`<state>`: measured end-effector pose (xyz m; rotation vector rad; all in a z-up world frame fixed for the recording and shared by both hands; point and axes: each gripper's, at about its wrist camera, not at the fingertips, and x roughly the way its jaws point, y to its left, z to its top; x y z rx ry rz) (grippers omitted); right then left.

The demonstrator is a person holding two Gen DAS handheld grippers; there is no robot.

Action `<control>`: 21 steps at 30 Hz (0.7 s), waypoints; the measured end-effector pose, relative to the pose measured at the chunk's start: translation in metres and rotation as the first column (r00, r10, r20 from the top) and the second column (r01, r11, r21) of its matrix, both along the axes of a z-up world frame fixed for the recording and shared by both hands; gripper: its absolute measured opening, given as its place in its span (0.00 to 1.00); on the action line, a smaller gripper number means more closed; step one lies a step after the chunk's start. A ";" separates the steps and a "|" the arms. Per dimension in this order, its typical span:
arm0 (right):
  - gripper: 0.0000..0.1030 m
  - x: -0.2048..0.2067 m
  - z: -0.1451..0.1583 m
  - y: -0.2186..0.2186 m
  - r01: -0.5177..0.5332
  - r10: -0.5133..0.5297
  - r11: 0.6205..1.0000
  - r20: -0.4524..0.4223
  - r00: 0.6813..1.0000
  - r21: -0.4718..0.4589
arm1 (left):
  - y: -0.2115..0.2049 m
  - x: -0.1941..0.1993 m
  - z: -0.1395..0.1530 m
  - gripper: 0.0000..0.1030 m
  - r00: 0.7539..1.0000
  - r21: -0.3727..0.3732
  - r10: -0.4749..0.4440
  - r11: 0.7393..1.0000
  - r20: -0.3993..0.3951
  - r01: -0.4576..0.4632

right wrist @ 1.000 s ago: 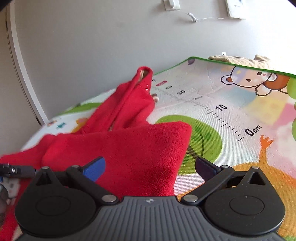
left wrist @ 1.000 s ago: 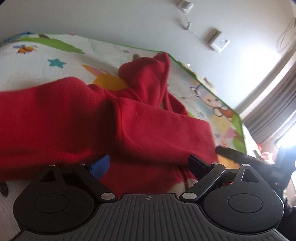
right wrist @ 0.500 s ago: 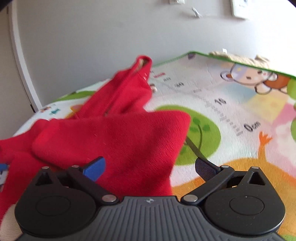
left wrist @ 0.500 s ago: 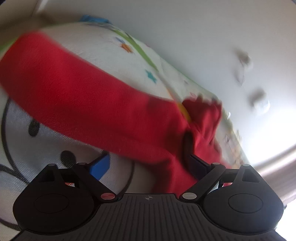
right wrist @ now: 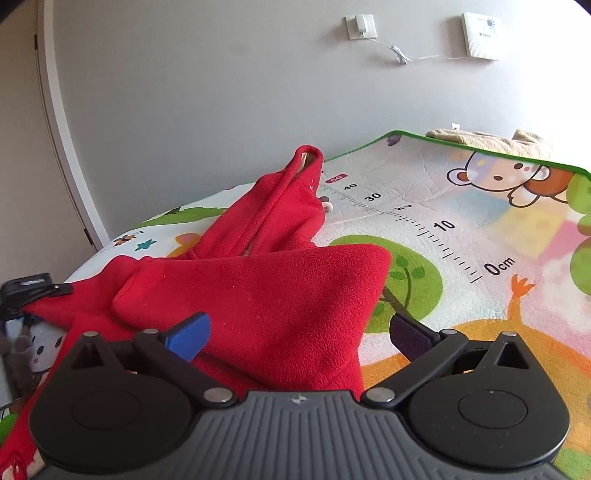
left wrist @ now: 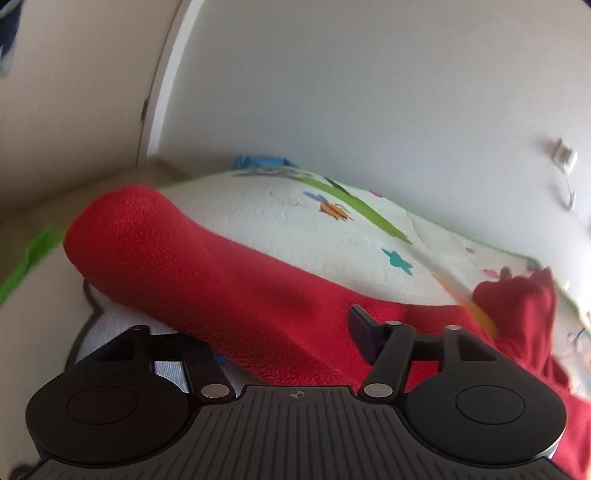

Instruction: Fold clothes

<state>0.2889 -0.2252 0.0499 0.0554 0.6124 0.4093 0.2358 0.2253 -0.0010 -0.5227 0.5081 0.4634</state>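
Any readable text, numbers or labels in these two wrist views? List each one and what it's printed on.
"0cm": ruler print on the play mat.
"10": same ruler.
"30": same ruler.
"40": same ruler.
Pink tag at the ruler's far end: too small to read.
White wall box: blue print, too small to read.
Black piece at the left edge: white lettering, illegible.
Left wrist view: blurred, no text.

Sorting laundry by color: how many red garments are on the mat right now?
1. A red fleece garment lies on the play mat, one part folded across the middle; its long sleeve stretches toward the mat's left edge. A beige cloth lies beyond the far edge; more may be out of view.
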 end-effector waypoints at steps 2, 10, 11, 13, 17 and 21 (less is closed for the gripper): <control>1.00 -0.005 0.001 -0.008 0.003 -0.003 1.000 0.010 1.000 0.003 | -0.001 0.004 0.005 0.31 0.999 0.024 -0.032 0.999 -0.006 0.032; 1.00 -0.003 0.011 -0.039 0.076 -0.079 0.992 0.025 0.997 0.096 | -0.107 0.039 0.109 0.26 0.841 0.296 -0.504 0.848 0.197 0.439; 1.00 -0.003 0.013 -0.042 0.082 -0.085 0.990 0.023 0.996 0.113 | -0.127 0.044 0.115 0.31 0.783 0.320 -0.595 0.788 0.181 0.526; 1.00 -0.004 0.015 -0.047 0.091 -0.095 0.987 0.020 0.995 0.131 | -0.171 0.047 0.108 0.61 0.624 0.345 -0.778 0.608 0.077 0.715; 1.00 -0.009 0.022 -0.055 0.094 -0.098 0.989 0.030 0.995 0.113 | -0.220 0.031 0.080 0.74 0.495 0.430 -0.864 0.413 -0.094 0.803; 1.00 -0.003 0.025 -0.063 0.064 -0.063 0.982 -0.012 0.998 0.179 | -0.225 0.029 0.057 0.81 0.459 0.418 -0.871 0.356 -0.176 0.836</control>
